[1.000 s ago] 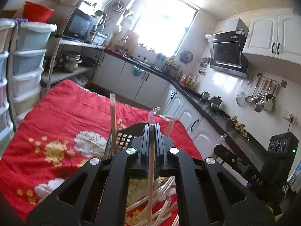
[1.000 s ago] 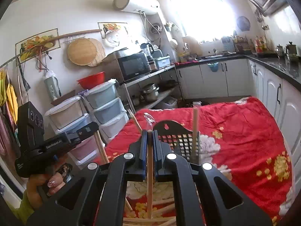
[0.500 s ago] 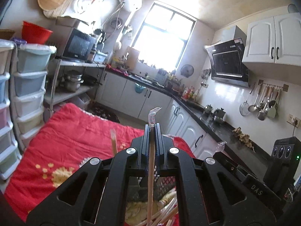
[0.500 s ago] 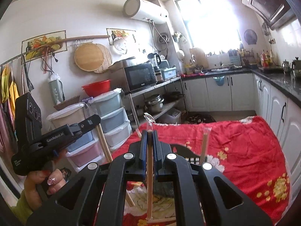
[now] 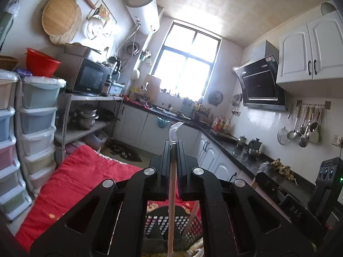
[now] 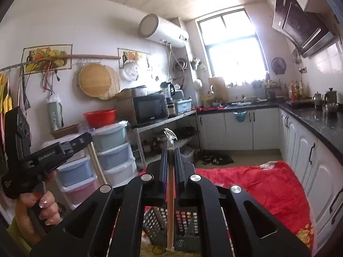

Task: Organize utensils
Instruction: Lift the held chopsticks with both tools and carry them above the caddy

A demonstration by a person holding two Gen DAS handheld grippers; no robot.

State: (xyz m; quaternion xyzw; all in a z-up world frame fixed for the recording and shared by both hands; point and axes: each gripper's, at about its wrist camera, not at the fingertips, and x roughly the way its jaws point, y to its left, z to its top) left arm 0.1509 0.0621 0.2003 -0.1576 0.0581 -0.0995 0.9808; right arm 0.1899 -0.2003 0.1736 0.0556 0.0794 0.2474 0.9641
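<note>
My left gripper (image 5: 173, 144) is shut on a plastic-wrapped pair of chopsticks (image 5: 171, 203), held upright high above a black perforated utensil basket (image 5: 171, 224). More chopsticks lean in the basket. My right gripper (image 6: 170, 151) is shut on another wrapped pair of chopsticks (image 6: 170, 203), held above the same black basket (image 6: 184, 220). The left gripper also shows at the left of the right wrist view (image 6: 49, 156), held by a hand.
The basket stands on a table with a red flowered cloth (image 6: 268, 190). Stacked plastic drawers (image 5: 36, 128) and a shelf with a microwave (image 5: 92, 79) stand to the left. Kitchen counter and white cabinets (image 6: 310, 150) run along the right.
Both grippers have risen and tilted upward, each lifting its chopsticks; the basket and table have dropped low in both views.
</note>
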